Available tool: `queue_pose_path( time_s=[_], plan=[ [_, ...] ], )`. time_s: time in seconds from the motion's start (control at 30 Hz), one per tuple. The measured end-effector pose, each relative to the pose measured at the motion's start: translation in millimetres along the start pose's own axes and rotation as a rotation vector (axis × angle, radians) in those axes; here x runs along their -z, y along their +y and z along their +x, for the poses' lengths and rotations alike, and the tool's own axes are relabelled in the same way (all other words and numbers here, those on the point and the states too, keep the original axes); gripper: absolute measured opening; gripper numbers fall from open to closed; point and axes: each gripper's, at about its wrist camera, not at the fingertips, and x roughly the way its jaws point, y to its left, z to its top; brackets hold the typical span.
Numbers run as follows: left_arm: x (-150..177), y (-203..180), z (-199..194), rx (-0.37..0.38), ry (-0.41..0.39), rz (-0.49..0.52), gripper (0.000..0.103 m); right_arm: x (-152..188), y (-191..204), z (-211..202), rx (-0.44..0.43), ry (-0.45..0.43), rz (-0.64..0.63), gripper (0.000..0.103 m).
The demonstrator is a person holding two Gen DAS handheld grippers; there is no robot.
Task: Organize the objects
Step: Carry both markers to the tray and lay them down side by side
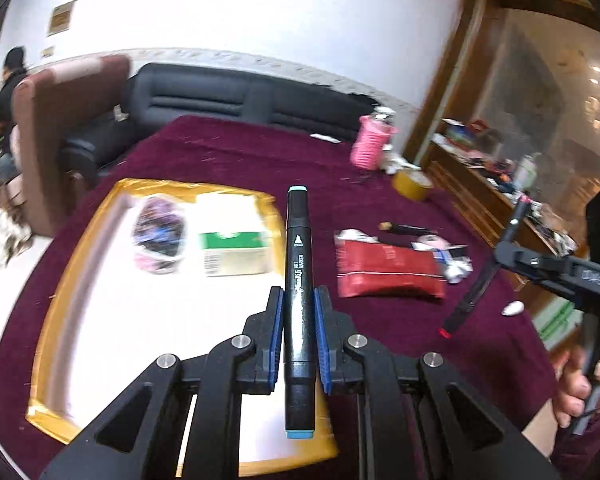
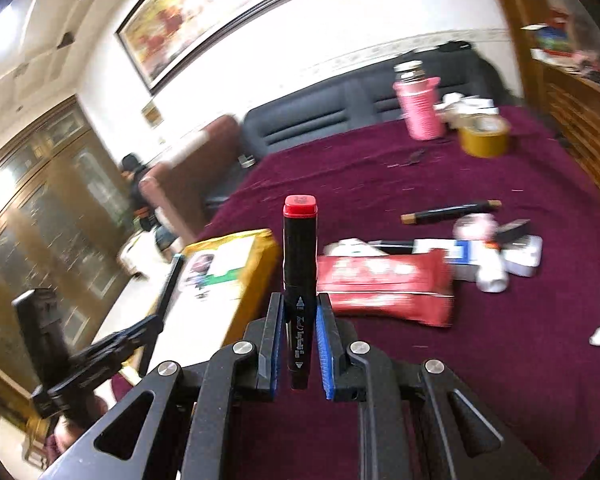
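My left gripper (image 1: pixel 299 300) is shut on a black marker with blue caps (image 1: pixel 298 256), held above the right edge of a gold-rimmed white tray (image 1: pixel 56 308). The tray holds a green-and-white box (image 1: pixel 236 254) and a dark round packet (image 1: pixel 160 236). My right gripper (image 2: pixel 299 306) is shut on a black marker with a red cap (image 2: pixel 299 248), above the maroon cloth. The right gripper and its red-capped marker (image 1: pixel 484 276) also show in the left wrist view; the left gripper (image 2: pixel 100 354) shows in the right wrist view.
On the maroon table (image 1: pixel 228 152) lie a red packet (image 1: pixel 388 272), a brown-capped marker (image 2: pixel 452 211), small white and blue items (image 2: pixel 496 256), a pink bottle (image 1: pixel 370 142) and a yellow tape roll (image 1: pixel 414 184). A black sofa and brown chair stand beyond.
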Motion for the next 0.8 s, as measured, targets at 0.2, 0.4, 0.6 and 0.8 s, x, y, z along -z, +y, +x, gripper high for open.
queue_pose_path(
  time_s=[0.2,0.4,0.6,0.8],
  plan=[
    [2.3,35.1,21.0,-0.064,0.054,-0.053,0.014,0.3,49.2,58.1,-0.102,0.111,-0.018,0.017],
    [9.7,54.0,52.0,-0.091,0.149,-0.103,0.014,10.1,80.2,123.3,-0.127,0.235,-0.042,0.017],
    [19.8,66.3,70.7,-0.092,0.208,-0.144,0.014,21.7,87.1,182.6,-0.085,0.344,-0.043,0.017],
    [21.5,62.0,73.2,-0.091,0.222,-0.132,0.014,26.4,85.9,213.7,-0.007,0.405,-0.063,0.018]
  ],
)
